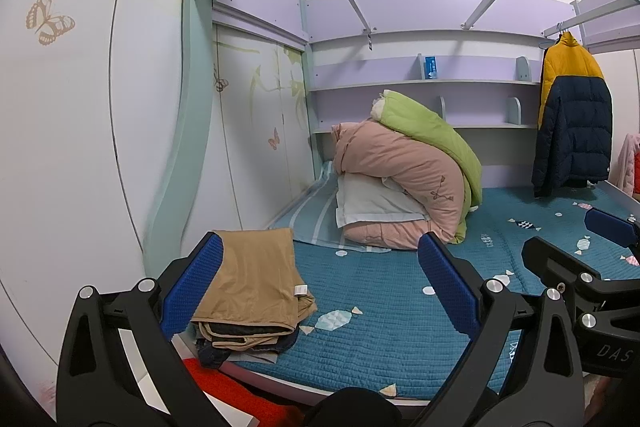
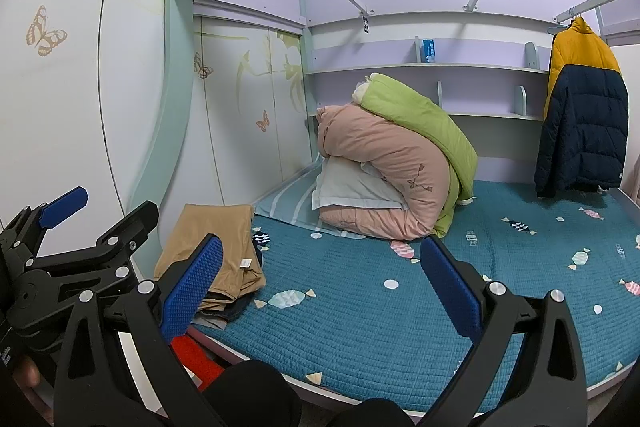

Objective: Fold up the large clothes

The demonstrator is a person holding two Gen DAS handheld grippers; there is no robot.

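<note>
Hovering left gripper [image 1: 320,283] wide | right gripper [image 2: 320,287] wide | folded tan garment [image 1: 256,279] hides darker pile

I hold my left tongs [image 1: 320,283] and my right tongs [image 2: 322,287] side by side at about the same height, both pointing forward, each with its blue-padded fingers [image 1: 448,283] spread wide apart and gripping nothing between them.

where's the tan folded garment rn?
The tan folded garment tops a small pile at the bed's near left corner, left of the pink quilt. In the left wrist view it sits beside the left gripper's left finger.
</note>
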